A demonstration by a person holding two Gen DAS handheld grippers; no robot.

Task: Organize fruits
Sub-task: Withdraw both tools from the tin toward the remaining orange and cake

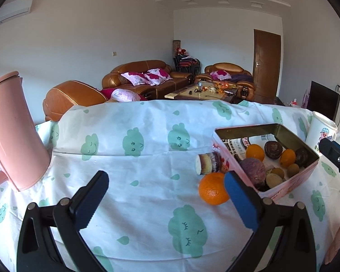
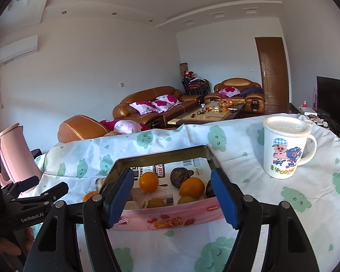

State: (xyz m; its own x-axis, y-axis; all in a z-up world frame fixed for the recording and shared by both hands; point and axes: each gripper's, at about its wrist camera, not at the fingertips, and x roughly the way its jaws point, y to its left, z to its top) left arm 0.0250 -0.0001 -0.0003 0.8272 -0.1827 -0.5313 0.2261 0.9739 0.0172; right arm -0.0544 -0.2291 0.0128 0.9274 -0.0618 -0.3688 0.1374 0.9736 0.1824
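Note:
A pink tin box (image 1: 290,181) sits on the clouded tablecloth and holds oranges (image 1: 255,152), dark round fruits (image 1: 273,150) and small brown fruits (image 1: 274,180). Outside it, an orange (image 1: 212,189) and a sugarcane piece (image 1: 207,164) lie on the cloth by its left corner. My left gripper (image 1: 165,200) is open and empty, its right finger just beside the loose orange. My right gripper (image 2: 172,198) is open and empty, above the near wall of the tin box (image 2: 170,217), with oranges (image 2: 149,181) visible inside.
A pink jug (image 1: 13,136) stands at the left, also in the right wrist view (image 2: 18,156). A white cartoon mug (image 2: 284,147) stands right of the box. The table edge drops off behind toward sofas and a coffee table.

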